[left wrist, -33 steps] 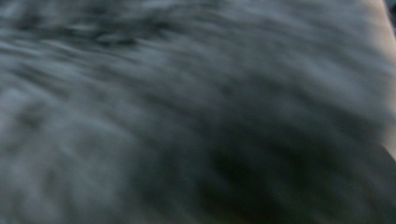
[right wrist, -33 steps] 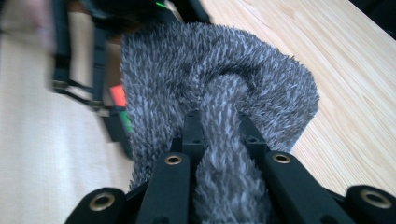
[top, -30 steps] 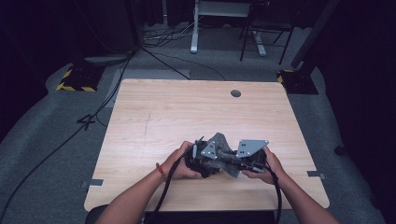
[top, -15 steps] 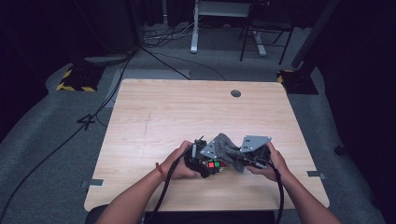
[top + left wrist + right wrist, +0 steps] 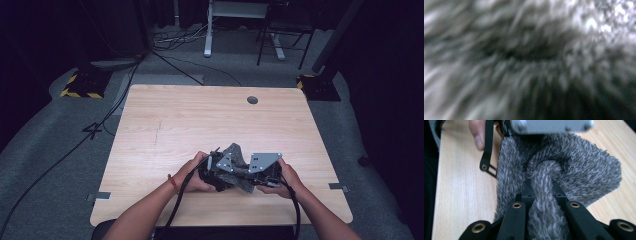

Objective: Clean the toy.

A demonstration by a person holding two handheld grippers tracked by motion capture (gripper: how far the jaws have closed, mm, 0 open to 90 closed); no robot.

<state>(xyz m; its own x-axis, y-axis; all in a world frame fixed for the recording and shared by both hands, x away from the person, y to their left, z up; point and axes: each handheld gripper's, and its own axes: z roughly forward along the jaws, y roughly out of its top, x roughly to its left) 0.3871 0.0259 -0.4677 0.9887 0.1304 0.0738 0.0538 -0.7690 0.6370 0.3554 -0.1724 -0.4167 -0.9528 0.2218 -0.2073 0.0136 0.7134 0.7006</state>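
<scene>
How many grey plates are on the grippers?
2. One plate is on the left gripper, one plate on the right gripper. Both sit over the cloth near the table's front edge.

We hold our left gripper (image 5: 216, 172) and right gripper (image 5: 260, 175) close together, facing each other, forearms converging from below. Both sets of jaws are clamped tight, our hands wrapped around the bodies behind them.

— What can't you make out in your left gripper view?
— Just blurred grey cloth (image 5: 524, 62), pressed too close. In the high view, your hands cover its middle.
</scene>
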